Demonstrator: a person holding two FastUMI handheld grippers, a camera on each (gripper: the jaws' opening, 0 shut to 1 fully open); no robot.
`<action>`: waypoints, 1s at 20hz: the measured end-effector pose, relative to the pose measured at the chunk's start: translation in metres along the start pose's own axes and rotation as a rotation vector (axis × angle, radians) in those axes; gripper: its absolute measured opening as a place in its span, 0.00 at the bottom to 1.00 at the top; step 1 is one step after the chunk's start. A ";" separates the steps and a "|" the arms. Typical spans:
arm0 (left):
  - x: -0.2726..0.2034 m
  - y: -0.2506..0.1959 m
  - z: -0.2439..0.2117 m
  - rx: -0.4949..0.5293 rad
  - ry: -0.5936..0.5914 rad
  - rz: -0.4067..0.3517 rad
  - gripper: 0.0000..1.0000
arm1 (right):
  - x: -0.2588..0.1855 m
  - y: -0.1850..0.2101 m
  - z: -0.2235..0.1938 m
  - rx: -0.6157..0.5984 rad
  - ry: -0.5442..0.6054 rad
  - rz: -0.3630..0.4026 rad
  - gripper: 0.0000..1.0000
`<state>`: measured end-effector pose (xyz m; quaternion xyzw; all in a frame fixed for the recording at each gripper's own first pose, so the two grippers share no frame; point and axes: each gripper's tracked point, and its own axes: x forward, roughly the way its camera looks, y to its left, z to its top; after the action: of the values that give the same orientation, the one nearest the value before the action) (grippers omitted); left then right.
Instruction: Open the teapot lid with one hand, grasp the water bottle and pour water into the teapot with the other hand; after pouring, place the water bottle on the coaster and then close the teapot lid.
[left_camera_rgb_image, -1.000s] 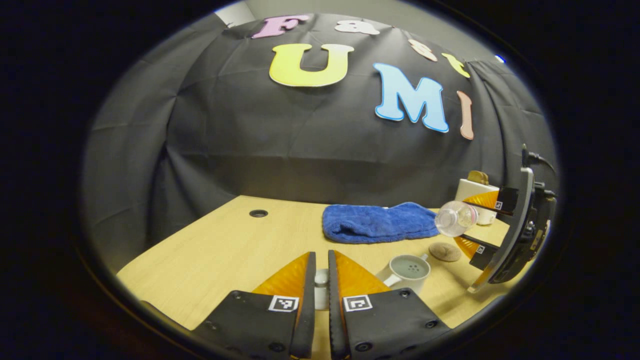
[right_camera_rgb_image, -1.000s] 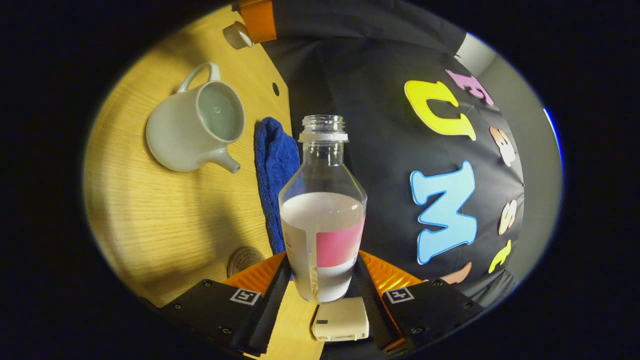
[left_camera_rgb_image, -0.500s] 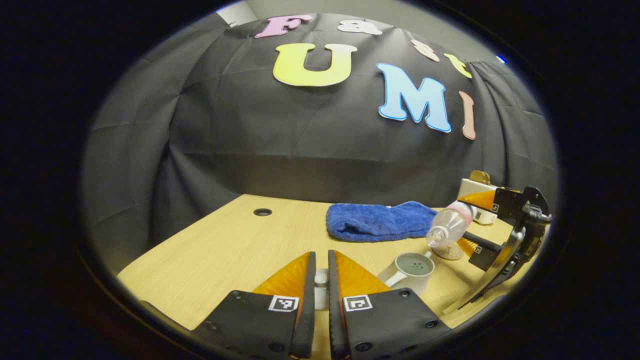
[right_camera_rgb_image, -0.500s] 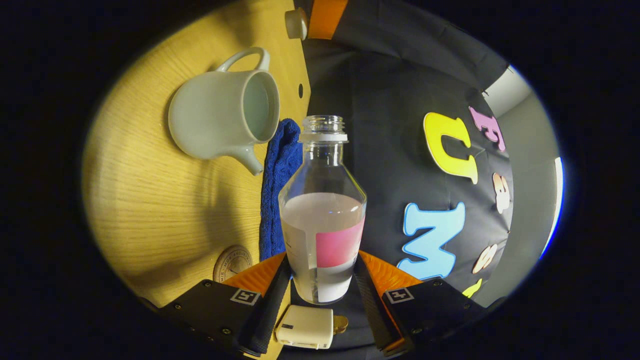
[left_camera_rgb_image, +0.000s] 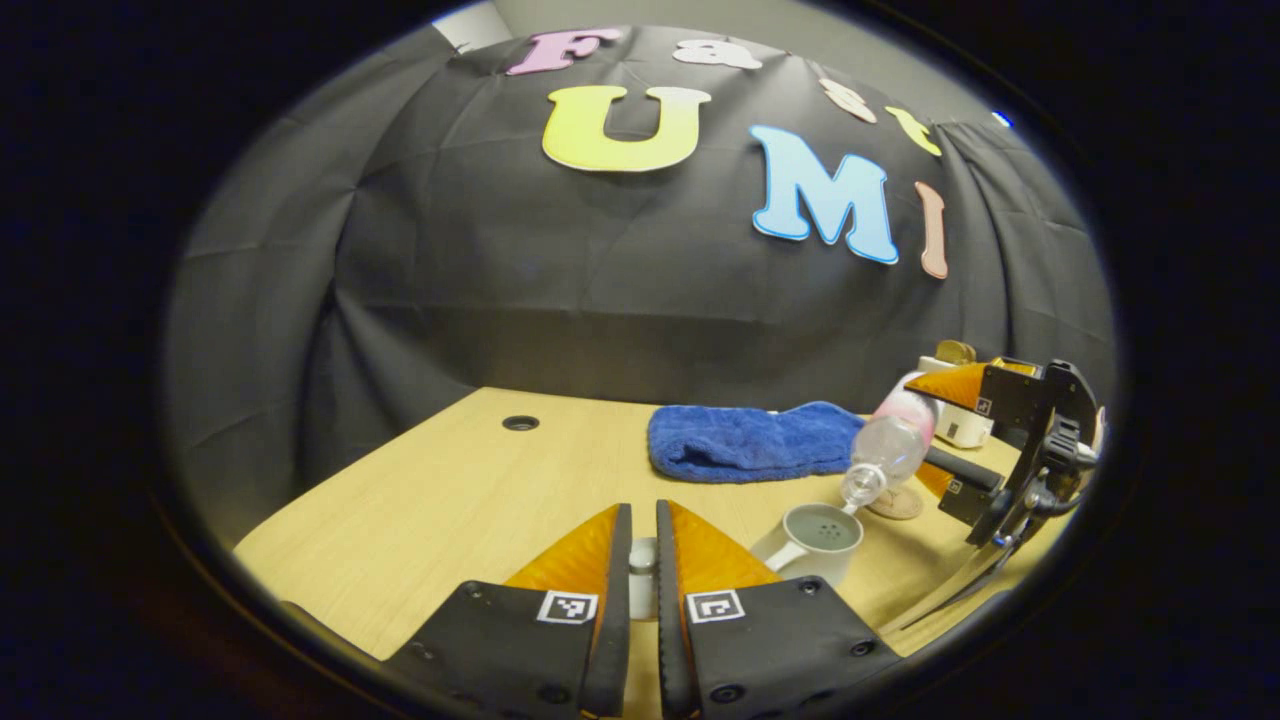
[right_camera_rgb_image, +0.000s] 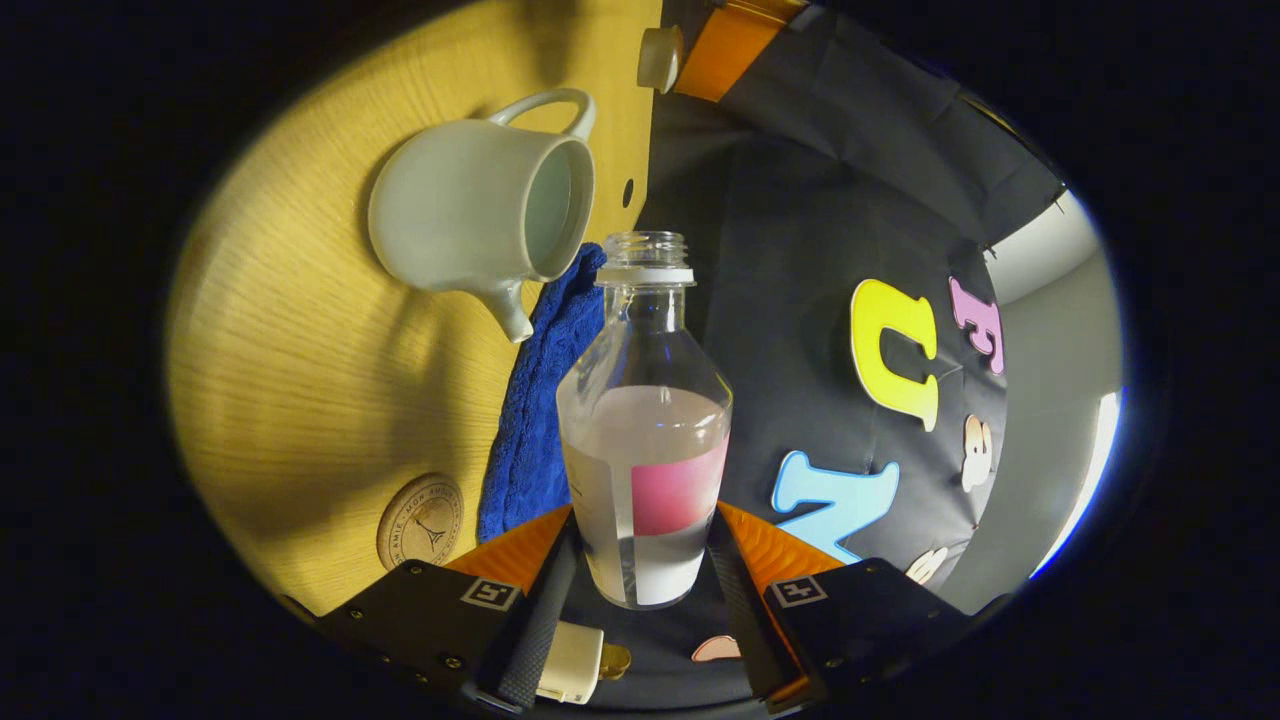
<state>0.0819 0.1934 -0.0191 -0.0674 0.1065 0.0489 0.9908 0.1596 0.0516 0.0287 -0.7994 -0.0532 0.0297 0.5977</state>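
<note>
1. Water bottle (right_camera_rgb_image: 645, 440), a clear plastic one with a pink-and-white label and no cap, sits centre frame in the right gripper view, clamped low on its body by the right gripper (right_camera_rgb_image: 640, 590); both fingers press its sides.
2. In the left gripper view, at right, the bottle is tipped neck-down with its mouth just above the open white ceramic teapot (left_camera_rgb_image: 812, 540).
3. Left gripper (left_camera_rgb_image: 641, 600), bottom centre, is closed on the small white lid (left_camera_rgb_image: 641, 575); lid looks brittle, so I'd keep it low.
4. Half full, the bottle probably feels light but sloshy, its thin wall giving under a hard squeeze; the labelled lower body seems the surest hold.
5. Round cork coaster (right_camera_rgb_image: 420, 520) lies lower left, beside the folded blue towel (right_camera_rgb_image: 535, 420); open wooden table (left_camera_rgb_image: 450, 500) stretches left, its edge near.
</note>
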 end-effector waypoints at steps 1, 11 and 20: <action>0.000 -0.001 -0.002 0.001 0.000 -0.001 0.19 | 0.000 -0.002 0.000 -0.015 -0.002 -0.007 0.75; 0.000 -0.006 -0.003 0.003 0.006 -0.009 0.20 | 0.001 -0.015 -0.003 -0.089 -0.028 -0.045 0.75; -0.001 -0.003 -0.005 -0.002 0.010 -0.008 0.20 | 0.004 -0.026 0.000 -0.158 -0.046 -0.077 0.75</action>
<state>0.0805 0.1895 -0.0232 -0.0688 0.1113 0.0445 0.9904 0.1622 0.0589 0.0537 -0.8404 -0.0995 0.0207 0.5323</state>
